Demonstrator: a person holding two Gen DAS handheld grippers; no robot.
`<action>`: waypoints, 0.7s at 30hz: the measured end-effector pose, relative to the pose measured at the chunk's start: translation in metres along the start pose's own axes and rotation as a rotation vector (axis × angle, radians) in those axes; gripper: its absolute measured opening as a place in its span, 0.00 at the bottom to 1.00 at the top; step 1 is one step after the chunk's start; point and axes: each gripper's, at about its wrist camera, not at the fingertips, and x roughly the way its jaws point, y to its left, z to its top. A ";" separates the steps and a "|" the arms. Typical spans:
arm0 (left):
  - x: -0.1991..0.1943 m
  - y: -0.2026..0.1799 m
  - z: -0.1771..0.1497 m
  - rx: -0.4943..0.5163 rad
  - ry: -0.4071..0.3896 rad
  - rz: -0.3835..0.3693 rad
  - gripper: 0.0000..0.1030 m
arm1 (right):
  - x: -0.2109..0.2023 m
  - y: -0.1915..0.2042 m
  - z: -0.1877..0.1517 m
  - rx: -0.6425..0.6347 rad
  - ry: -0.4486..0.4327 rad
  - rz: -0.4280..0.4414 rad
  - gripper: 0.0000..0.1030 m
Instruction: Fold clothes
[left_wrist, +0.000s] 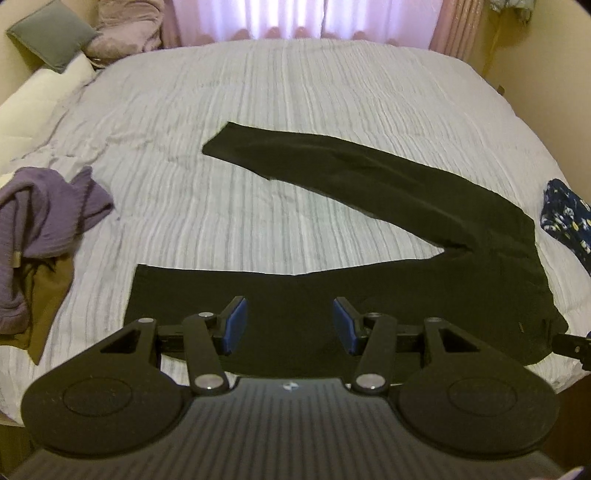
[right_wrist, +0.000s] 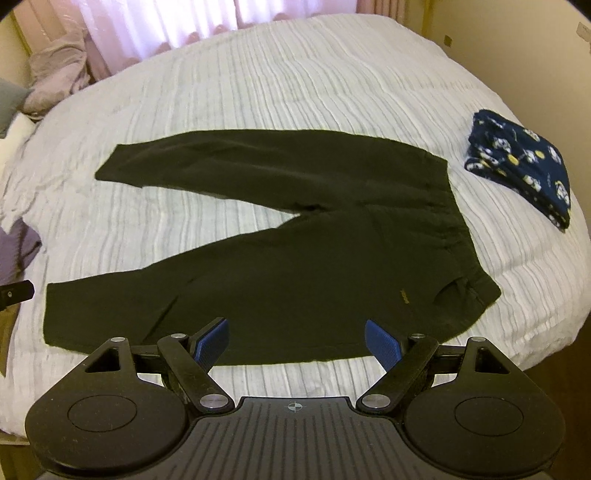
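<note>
Black trousers (left_wrist: 388, 192) lie flat on the bed, legs spread in a V toward the left, waistband at the right; they also show in the right wrist view (right_wrist: 295, 258). My left gripper (left_wrist: 290, 323) is open and empty, hovering over the near leg close to its cuff end. My right gripper (right_wrist: 297, 341) is open and empty, above the near edge of the near leg, toward the waist. A tip of the other gripper shows at the right edge (left_wrist: 572, 345) and at the left edge (right_wrist: 16, 291).
The bed has a white ribbed cover (left_wrist: 295, 92). A purple knit garment on a brown one (left_wrist: 44, 221) lies at the left. A folded navy patterned garment (right_wrist: 521, 162) lies at the right. Pillows (left_wrist: 51, 35) and a pink blanket are at the far left, curtains behind.
</note>
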 end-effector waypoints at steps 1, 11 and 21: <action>0.003 -0.002 0.002 0.005 0.001 -0.005 0.46 | 0.003 -0.002 0.002 0.003 0.007 -0.003 0.81; 0.042 -0.030 0.033 0.007 0.019 -0.018 0.46 | 0.046 -0.029 0.044 0.000 0.055 0.003 0.81; 0.125 -0.090 0.093 0.083 -0.030 -0.082 0.46 | 0.110 -0.121 0.103 0.036 0.016 0.034 0.81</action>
